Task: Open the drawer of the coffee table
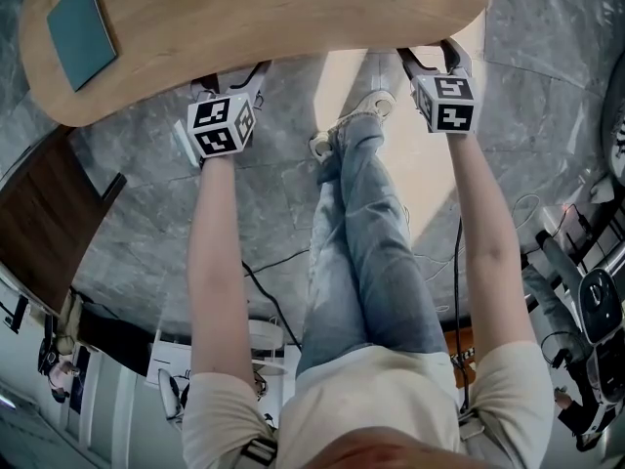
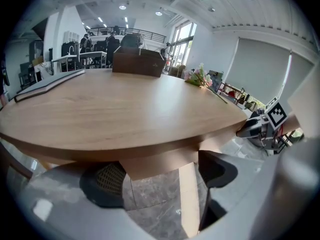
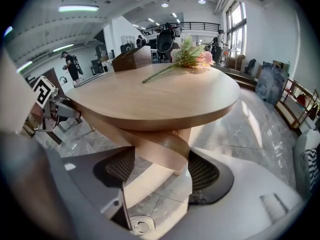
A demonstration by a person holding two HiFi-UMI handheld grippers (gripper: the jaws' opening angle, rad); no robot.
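The coffee table has a pale wooden, rounded top; I see it from above in the head view. My left gripper and right gripper both reach under its near edge, one at each side of the person's legs. In the left gripper view the left gripper stands open, with a flat wooden drawer front below the top between its pads. In the right gripper view the right gripper is open around a curved wooden band under the top. I cannot tell whether the pads touch the wood.
A teal book lies on the tabletop at the left and a bunch of flowers at the right. A dark brown cabinet stands left of the person. Cables run over the grey stone floor, and equipment stands at the right.
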